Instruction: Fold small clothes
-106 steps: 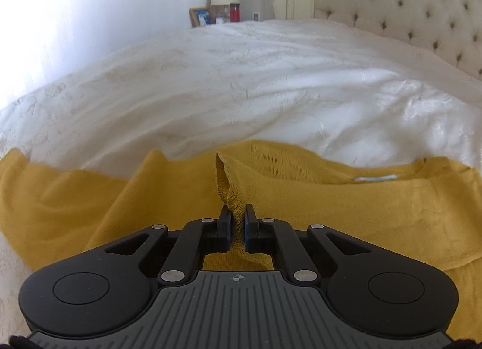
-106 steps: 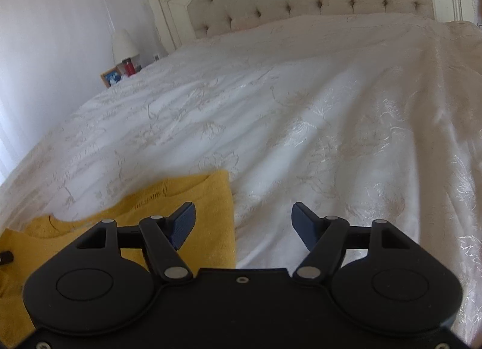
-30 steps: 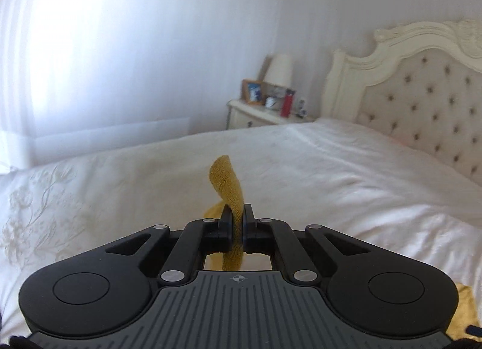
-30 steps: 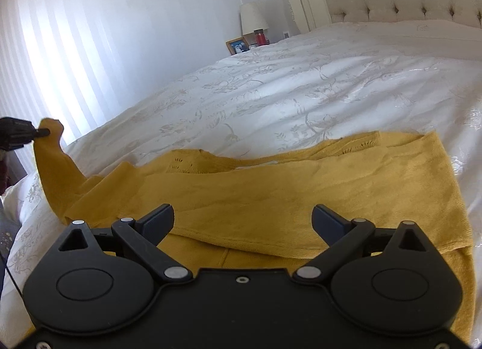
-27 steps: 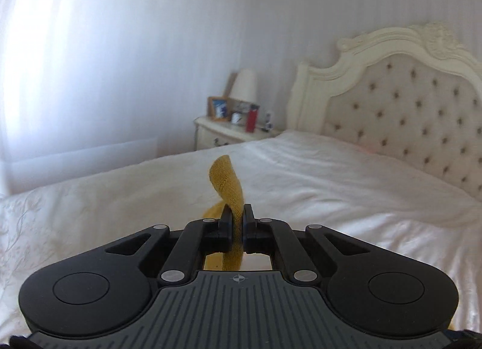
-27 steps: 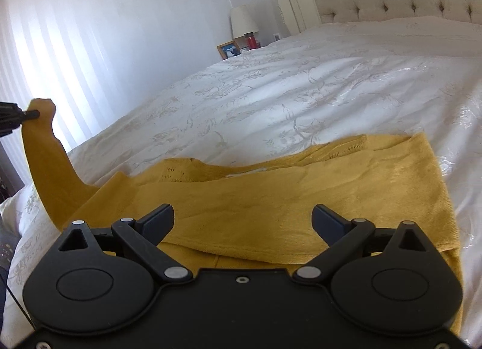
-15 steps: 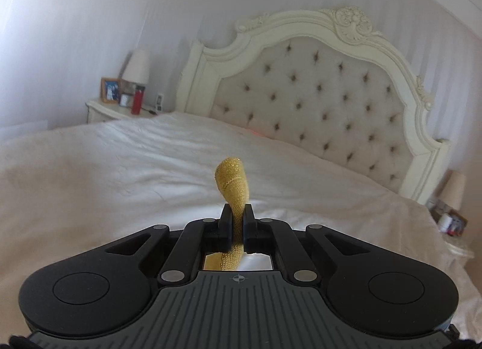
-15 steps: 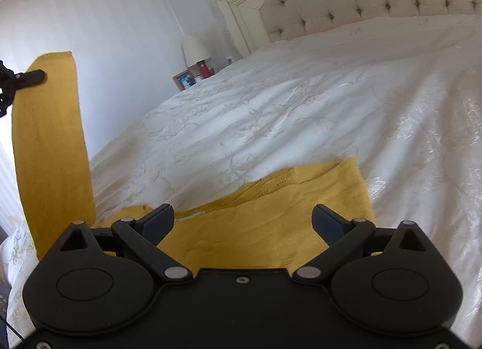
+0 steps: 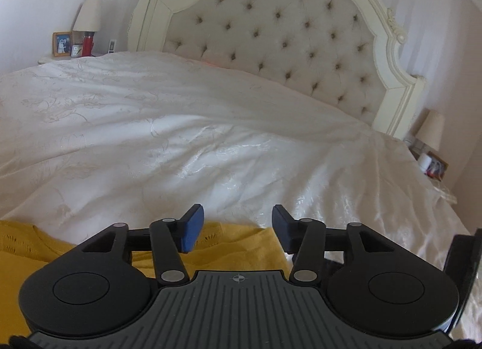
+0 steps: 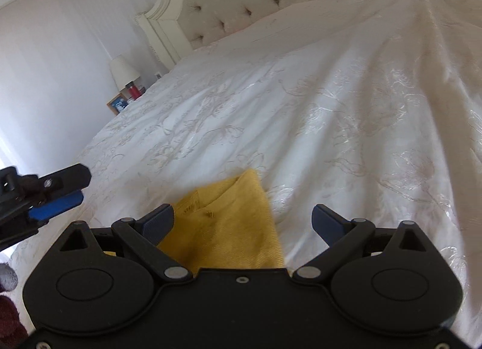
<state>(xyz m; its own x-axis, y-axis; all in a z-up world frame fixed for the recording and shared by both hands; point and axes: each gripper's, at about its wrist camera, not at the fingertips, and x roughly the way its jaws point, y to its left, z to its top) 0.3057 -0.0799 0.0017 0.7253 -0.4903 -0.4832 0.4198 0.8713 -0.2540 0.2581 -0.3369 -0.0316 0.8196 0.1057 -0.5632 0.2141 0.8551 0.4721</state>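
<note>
A mustard-yellow knitted garment (image 9: 235,248) lies on the white bedspread (image 9: 211,144), close below both grippers. My left gripper (image 9: 236,228) hovers just over its far edge; its jaws are opening, with nothing pinched between the blue pads. In the right wrist view the garment's folded corner (image 10: 229,222) shows between the fingers of my right gripper (image 10: 242,224), which stands wide open above it and holds nothing. The left gripper's fingers (image 10: 57,195) also appear at that view's left edge, spread apart.
A tufted cream headboard (image 9: 286,32) stands at the far end of the bed. A nightstand with a lamp (image 9: 87,17), a picture frame and a red bottle is at the far left. A second lamp (image 9: 432,132) stands at the right. Embroidered bedspread (image 10: 346,123) stretches ahead.
The left gripper swung the yellow sleeve across over the garment, dropped lower, and let it go; its jaws now stand apart. The right gripper turned rightward and stayed open.
</note>
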